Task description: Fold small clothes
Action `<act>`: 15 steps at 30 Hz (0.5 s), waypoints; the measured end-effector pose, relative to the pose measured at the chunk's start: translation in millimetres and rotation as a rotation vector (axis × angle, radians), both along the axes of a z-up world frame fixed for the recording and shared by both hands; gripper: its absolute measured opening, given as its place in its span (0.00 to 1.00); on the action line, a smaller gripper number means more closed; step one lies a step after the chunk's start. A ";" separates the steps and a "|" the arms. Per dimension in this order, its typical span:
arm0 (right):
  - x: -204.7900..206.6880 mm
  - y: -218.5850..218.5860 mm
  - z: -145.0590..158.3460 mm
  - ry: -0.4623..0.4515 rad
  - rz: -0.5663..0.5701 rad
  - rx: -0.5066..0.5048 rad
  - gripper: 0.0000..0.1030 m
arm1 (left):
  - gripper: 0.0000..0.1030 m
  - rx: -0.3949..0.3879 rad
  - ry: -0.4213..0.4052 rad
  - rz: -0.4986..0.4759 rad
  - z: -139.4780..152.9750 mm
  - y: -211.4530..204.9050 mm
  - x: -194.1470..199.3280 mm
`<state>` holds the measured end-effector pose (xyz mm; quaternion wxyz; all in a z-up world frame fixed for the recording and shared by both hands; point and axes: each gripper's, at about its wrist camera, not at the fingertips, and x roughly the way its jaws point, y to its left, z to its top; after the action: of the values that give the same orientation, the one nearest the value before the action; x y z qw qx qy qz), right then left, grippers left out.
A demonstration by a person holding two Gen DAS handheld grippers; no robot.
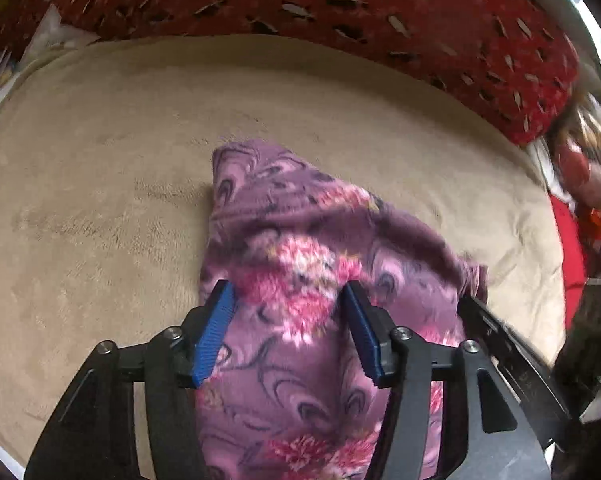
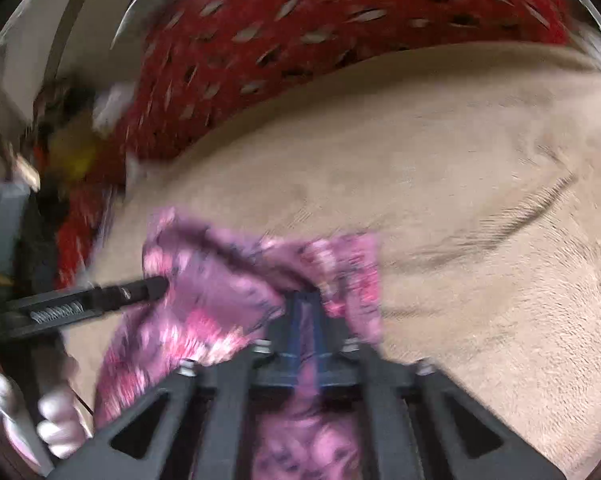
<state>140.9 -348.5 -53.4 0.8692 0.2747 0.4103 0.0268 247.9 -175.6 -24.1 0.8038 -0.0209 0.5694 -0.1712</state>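
Note:
A small purple fleece garment with pink flowers lies bunched on a beige plush blanket. My left gripper is open above it, blue pads either side of the cloth without pinching it. The right gripper's black finger shows at the garment's right edge. In the blurred right wrist view my right gripper is shut on a fold of the garment, lifting it a little. The left gripper's finger reaches in from the left.
A red pillow with pale leaf marks runs along the back of the blanket. Red and mixed items sit at the right edge. A hand with pale nails holds the left tool.

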 end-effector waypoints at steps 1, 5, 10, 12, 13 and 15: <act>-0.1 -4.5 0.9 0.006 -0.003 0.034 0.00 | 0.54 -0.017 0.018 0.006 2.0 3.7 1.9; -25.1 -7.7 28.3 -0.036 0.028 0.072 0.10 | 0.54 -0.108 0.031 0.011 23.8 31.2 -14.7; -67.6 20.5 36.5 -0.091 0.155 0.033 0.25 | 0.58 -0.105 0.079 0.025 7.4 56.4 -64.5; -69.2 34.9 9.3 0.004 0.187 -0.061 0.23 | 0.61 -0.117 0.155 0.052 -14.5 60.2 -72.8; -74.1 35.0 4.8 -0.029 0.179 -0.063 0.23 | 0.60 -0.141 0.173 0.070 -16.5 64.4 -77.1; -78.3 31.3 11.7 -0.010 0.143 -0.040 0.23 | 0.60 -0.151 0.155 0.065 -5.5 71.6 -89.6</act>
<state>62.6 -317.1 -41.7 0.8724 0.2273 0.4250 0.0820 158.2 -104.1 -29.6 0.7586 -0.1128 0.6143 -0.1855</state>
